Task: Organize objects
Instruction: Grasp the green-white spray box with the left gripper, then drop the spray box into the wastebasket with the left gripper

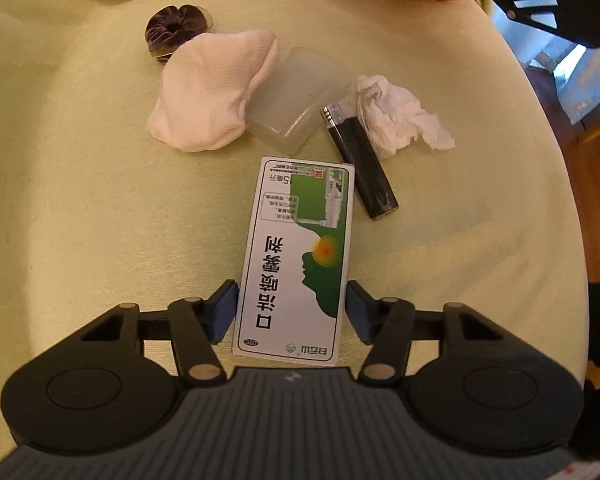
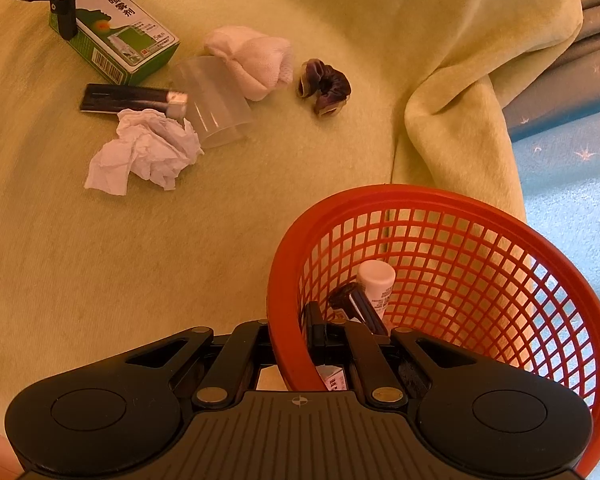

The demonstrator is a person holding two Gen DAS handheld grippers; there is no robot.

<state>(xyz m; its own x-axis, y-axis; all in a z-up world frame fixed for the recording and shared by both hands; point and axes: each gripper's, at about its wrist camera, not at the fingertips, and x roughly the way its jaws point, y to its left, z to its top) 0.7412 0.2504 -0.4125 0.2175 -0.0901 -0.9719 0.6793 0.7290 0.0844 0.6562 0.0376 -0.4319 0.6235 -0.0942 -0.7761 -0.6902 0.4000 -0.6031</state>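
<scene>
Left wrist view: left gripper [image 1: 291,312] straddling the near end of the throat-spray box [image 1: 296,260], blue pads [image 1: 224,312] beside both long sides; contact not certain, so grip state impossible to tell. Box lying flat on the yellow-green blanket [image 1: 80,200] at 6 o'clock of the clutter. Black lighter [image 1: 360,164] just beside the box at 1 o'clock, touching the crumpled tissue [image 1: 396,116].

Recommended: close squarely on the long sides, lift straight up, avoid dragging the lighter.

Right wrist view: right gripper [image 2: 332,344] clamped on the rim of the red mesh basket [image 2: 480,248]. Inside, at 7 o'clock: a white-capped tube [image 2: 376,284] and a dark object, identity unclear. Clear plastic container [image 2: 216,108] on its side, apparently empty.
</scene>
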